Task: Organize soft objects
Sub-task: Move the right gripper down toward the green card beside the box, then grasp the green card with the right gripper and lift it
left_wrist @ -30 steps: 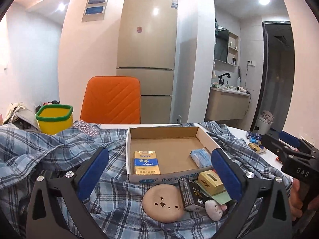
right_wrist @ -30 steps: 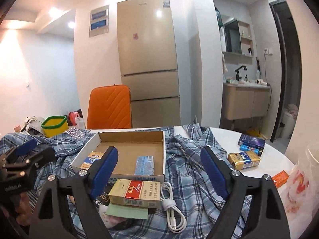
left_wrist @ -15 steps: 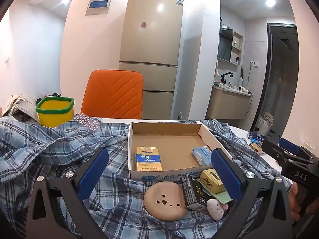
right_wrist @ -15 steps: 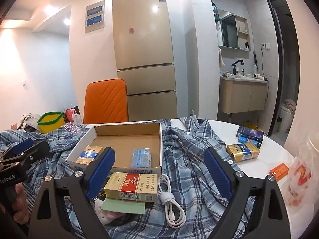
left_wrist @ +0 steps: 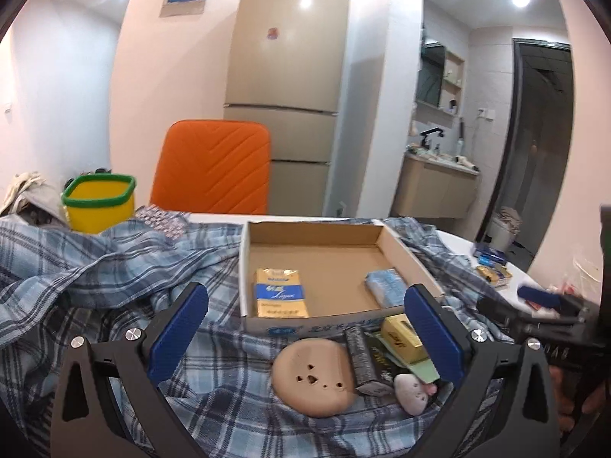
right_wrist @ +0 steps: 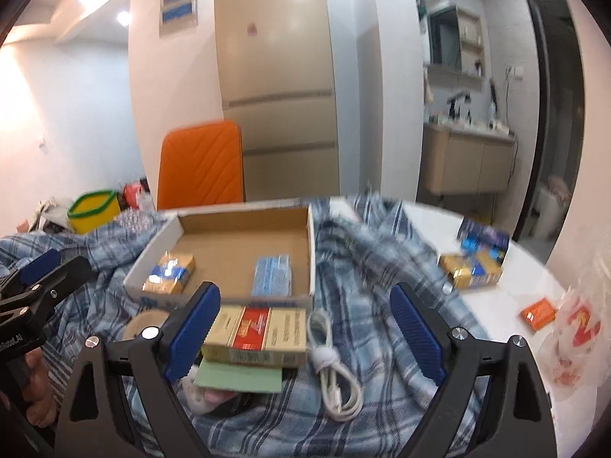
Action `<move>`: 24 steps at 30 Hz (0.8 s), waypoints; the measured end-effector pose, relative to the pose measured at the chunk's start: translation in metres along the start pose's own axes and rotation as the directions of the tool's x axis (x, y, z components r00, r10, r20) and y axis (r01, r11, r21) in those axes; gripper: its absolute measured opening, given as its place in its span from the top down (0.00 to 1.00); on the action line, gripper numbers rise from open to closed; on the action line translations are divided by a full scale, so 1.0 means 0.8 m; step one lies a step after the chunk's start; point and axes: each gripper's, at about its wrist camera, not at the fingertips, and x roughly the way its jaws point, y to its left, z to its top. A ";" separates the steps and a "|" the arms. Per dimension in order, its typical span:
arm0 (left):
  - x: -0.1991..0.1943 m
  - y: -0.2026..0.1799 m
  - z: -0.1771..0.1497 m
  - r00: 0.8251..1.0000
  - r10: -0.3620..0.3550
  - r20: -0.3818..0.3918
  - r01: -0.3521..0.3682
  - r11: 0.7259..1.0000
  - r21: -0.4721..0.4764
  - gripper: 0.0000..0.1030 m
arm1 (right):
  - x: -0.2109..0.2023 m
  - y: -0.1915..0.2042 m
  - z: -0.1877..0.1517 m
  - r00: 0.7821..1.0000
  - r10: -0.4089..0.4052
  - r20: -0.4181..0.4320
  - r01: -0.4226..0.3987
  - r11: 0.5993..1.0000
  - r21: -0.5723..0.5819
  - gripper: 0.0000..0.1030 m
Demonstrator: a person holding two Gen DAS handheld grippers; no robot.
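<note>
A blue plaid shirt [left_wrist: 99,278] lies crumpled over the table; it also shows in the right wrist view [right_wrist: 366,267]. An open cardboard box [left_wrist: 317,229] sits on it, holding a yellow-blue pack [left_wrist: 280,292] and a blue tissue pack [left_wrist: 385,286]. In front lie a round tan pad [left_wrist: 313,376], a white soft toy [left_wrist: 410,393], a dark pack [left_wrist: 364,358] and a yellow pack [left_wrist: 403,337]. My left gripper [left_wrist: 305,337] is open and empty above the tan pad. My right gripper [right_wrist: 303,334] is open and empty over a red-and-cream pack [right_wrist: 257,330] and white cable [right_wrist: 336,374].
A yellow bin with green rim [left_wrist: 99,206] and an orange chair [left_wrist: 212,171] stand behind the table. Packs [right_wrist: 471,263], an orange packet [right_wrist: 538,313] and a plastic bag [right_wrist: 576,324] lie on the white table at right. A green card [right_wrist: 240,378] lies under the red pack.
Both grippers have dipped and moved forward, closer to the box and the items before it. Both stay open; nothing has been taken hold of.
</note>
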 end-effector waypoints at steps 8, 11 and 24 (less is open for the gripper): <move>0.002 -0.001 -0.003 0.999 0.018 -0.031 -0.017 1.000 0.020 0.01 | 0.035 0.034 -0.022 0.977 0.047 -0.209 -0.059 0.997 -0.054 0.11; 0.004 -0.002 -0.004 0.999 0.025 -0.037 -0.024 0.999 0.023 0.01 | 0.050 0.041 -0.025 0.954 0.108 -0.280 -0.118 0.993 -0.017 0.11; 0.006 0.005 -0.003 0.999 0.031 -0.045 -0.031 1.000 -0.001 0.01 | 0.082 0.043 -0.037 0.915 0.157 -0.372 -0.151 0.987 0.045 0.25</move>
